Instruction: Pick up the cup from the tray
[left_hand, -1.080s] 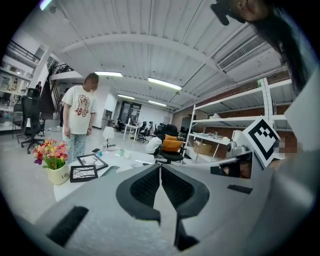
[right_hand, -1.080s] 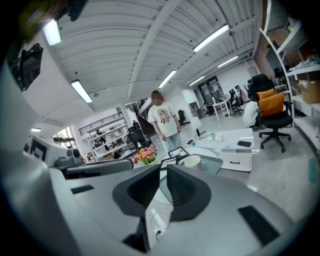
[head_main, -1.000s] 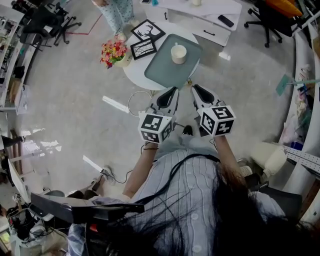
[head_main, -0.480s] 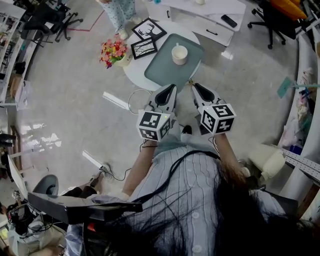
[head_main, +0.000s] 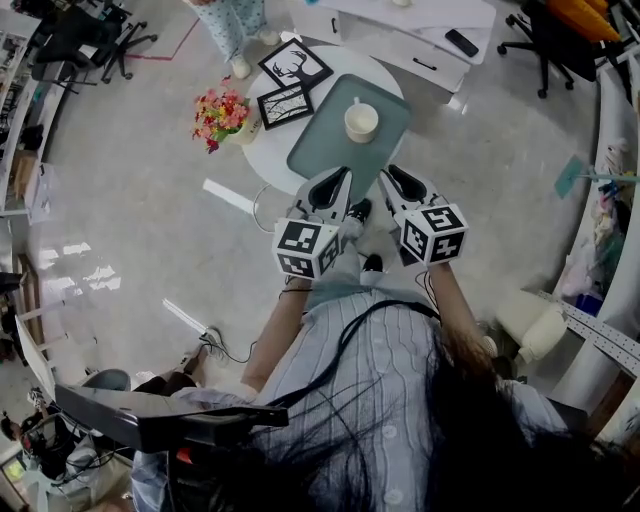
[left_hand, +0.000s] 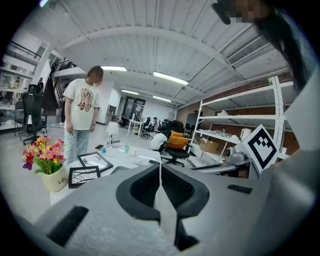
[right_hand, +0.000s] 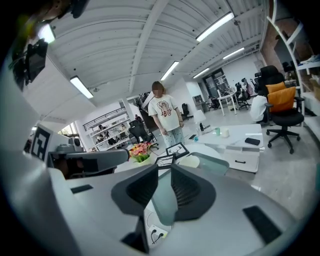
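The left gripper (head_main: 335, 180) and right gripper (head_main: 396, 177) hide the near edge of the table (head_main: 272, 158); the head view's top cuts off the person (head_main: 235, 25) past its far edge; the right jaws cover the base of the cup (right_hand: 189, 161)

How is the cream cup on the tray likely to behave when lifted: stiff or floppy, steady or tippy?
The cup looks rigid, probably ceramic, so it should keep its shape. It appears squat and wide, upright on the flat tray, so tipping seems unlikely. Its smooth round wall may slip in a loose grip.
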